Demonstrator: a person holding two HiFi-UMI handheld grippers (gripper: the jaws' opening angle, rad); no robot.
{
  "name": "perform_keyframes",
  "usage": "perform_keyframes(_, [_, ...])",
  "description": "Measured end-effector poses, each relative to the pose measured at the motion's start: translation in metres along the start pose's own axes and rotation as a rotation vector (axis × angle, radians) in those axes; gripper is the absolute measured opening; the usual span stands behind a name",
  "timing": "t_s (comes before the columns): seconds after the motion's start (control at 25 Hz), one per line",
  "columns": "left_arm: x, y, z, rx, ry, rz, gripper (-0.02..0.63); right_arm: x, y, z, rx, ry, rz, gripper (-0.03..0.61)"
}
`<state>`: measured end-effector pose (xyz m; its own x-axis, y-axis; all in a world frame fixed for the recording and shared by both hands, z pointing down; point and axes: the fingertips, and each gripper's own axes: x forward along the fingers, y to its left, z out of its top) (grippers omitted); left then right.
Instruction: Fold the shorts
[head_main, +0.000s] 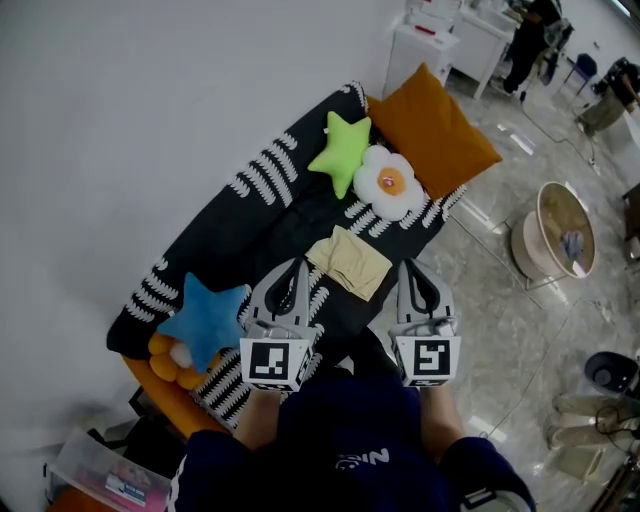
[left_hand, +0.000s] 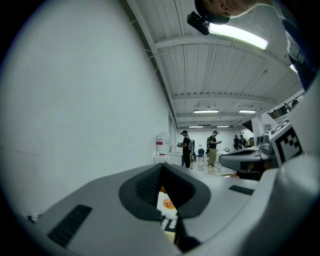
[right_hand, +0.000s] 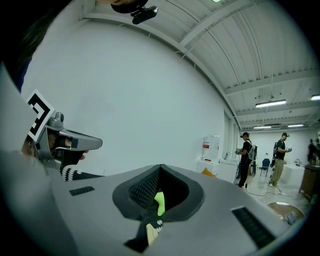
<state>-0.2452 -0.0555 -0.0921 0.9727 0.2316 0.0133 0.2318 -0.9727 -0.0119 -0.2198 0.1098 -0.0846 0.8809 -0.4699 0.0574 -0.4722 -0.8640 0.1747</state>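
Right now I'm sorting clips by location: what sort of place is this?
Likely a big lab or workshop hall: a staged bed, white workbenches, and other people standing under strip lights.

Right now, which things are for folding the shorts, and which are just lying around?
For the job: the shorts, the left gripper and the right gripper, both shut and empty.

Just lying about: the green star, the fried-egg pillow, the orange cushion and the blue star.
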Motion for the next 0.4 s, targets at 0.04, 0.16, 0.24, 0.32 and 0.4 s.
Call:
perform_keyframes(0.04, [-0.0004, 0.0001, -0.0005, -0.002, 0.000, 0.001, 0.002, -0.0004, 0.0004, -0.0007, -0.004, 0.002, 0.002, 0.008])
perform_keyframes(0.16, [-0.0011, 0.0001, -0.0011, -0.006, 0.001, 0.005, 0.002, -0.0013, -0.0004, -0.0001, -0.008, 0.000, 0.000, 0.008])
perform_keyframes(0.24, [-0.0024, -0.0004, -0.0015, -0.008, 0.000, 0.010, 0.002, -0.0021, -0.0023, 0.0016, -0.010, -0.012, -0.005, 0.008])
perform_keyframes(0.32, [-0.0032, -0.0008, -0.0015, -0.014, -0.004, 0.014, 0.002, -0.0029, -0.0043, 0.0024, -0.013, -0.019, -0.007, 0.008])
perform_keyframes(0.4, [-0.0034, -0.0011, -0.0014, -0.021, -0.009, 0.018, 0.002, -0.0039, -0.0062, 0.0016, -0.022, -0.015, -0.007, 0.008])
